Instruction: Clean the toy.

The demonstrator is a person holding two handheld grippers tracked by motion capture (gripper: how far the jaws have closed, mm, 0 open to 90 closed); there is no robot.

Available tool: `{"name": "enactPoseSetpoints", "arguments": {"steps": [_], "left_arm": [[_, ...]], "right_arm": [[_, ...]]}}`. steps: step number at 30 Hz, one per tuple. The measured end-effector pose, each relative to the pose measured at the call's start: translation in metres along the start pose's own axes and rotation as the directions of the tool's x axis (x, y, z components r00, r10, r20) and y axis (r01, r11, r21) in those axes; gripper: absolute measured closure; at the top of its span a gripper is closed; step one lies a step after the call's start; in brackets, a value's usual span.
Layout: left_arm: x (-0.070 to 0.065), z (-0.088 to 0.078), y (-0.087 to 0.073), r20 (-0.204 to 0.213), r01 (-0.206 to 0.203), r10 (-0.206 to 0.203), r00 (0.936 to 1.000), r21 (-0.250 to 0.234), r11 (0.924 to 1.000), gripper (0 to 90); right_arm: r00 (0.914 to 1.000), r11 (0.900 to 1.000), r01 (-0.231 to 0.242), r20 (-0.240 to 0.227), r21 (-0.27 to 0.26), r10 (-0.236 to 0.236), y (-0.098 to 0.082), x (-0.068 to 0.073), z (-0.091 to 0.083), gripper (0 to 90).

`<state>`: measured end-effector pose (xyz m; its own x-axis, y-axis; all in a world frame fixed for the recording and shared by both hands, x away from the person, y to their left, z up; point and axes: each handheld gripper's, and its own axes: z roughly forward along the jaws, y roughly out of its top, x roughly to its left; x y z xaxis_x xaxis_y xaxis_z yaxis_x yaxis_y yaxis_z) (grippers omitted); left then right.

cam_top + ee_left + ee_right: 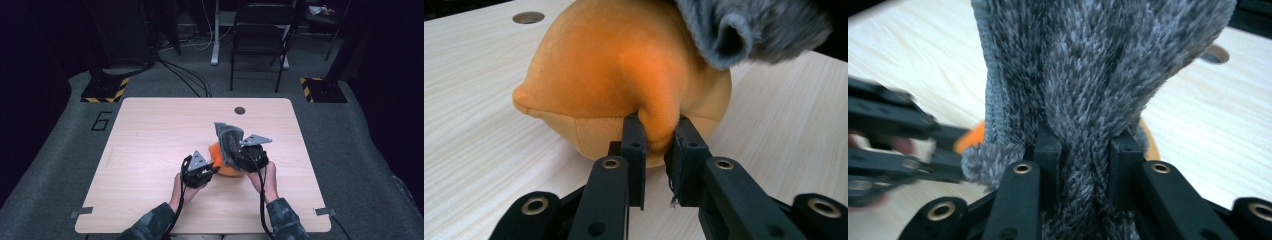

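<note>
- Forearms in dark mottled sleeves are entering from the bottom of the high view, each hand carrying a black two-jaw gripper over the pale wood-grain table [150, 135].
- At the left, the left gripper [214, 170] is pointing toward the middle of the table, its jaws closed tight on a soft fold of the orange plush toy [223, 161].
- In the left gripper view, that left gripper [659, 135] is pinching a rounded nub of the orange plush toy [614, 70], a smooth, velvety, bulging shape with a seam along its paler underside, which is resting on the table [474, 150] directly ahead of the jaws.
- Just right of the toy, the right gripper [239, 159] is gripping a grey fuzzy cloth [229, 140], which is standing up in a crumpled column above and against the toy.
- In the right gripper view, the right gripper [1087, 150] is clamping a thick bunch of the grey fuzzy cloth [1098, 65], shaggy and ribbed at one edge; a little orange is peeking out behind it.
</note>
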<state>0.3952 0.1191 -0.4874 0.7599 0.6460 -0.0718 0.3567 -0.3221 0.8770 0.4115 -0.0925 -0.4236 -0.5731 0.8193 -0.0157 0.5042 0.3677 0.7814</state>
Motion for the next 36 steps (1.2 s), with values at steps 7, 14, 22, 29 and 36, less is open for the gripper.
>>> {"name": "enactPoseSetpoints", "arguments": {"steps": [7,14,22,29,36], "left_arm": [[0.003,0.004,-0.002,-0.005,-0.007,0.007,1.0000,0.020,0.9998,78.6],[0.002,0.004,-0.001,-0.002,-0.018,0.018,0.9998,0.026,0.9995,78.0],[0.002,0.005,-0.001,0.008,-0.014,0.014,0.9999,0.036,0.9992,77.4],[0.006,0.004,-0.001,0.006,0.008,-0.008,0.9999,0.035,0.9993,76.8],[0.010,0.003,-0.001,0.002,0.044,-0.044,0.9990,0.026,0.9987,77.1]], "right_arm": [[0.9975,0.999,-0.026,0.067,0.044,0.023,-0.013,-0.015,0.009,71.2],[0.9924,0.993,-0.076,0.103,0.087,0.067,-0.027,-0.033,0.016,70.9],[0.9838,0.979,-0.144,0.128,0.146,0.125,-0.046,-0.052,0.027,70.8],[0.9819,0.959,-0.143,0.157,0.243,0.107,-0.061,-0.058,0.043,69.9],[0.9782,0.978,-0.155,0.160,0.137,0.133,-0.036,-0.057,0.013,69.9]]}}
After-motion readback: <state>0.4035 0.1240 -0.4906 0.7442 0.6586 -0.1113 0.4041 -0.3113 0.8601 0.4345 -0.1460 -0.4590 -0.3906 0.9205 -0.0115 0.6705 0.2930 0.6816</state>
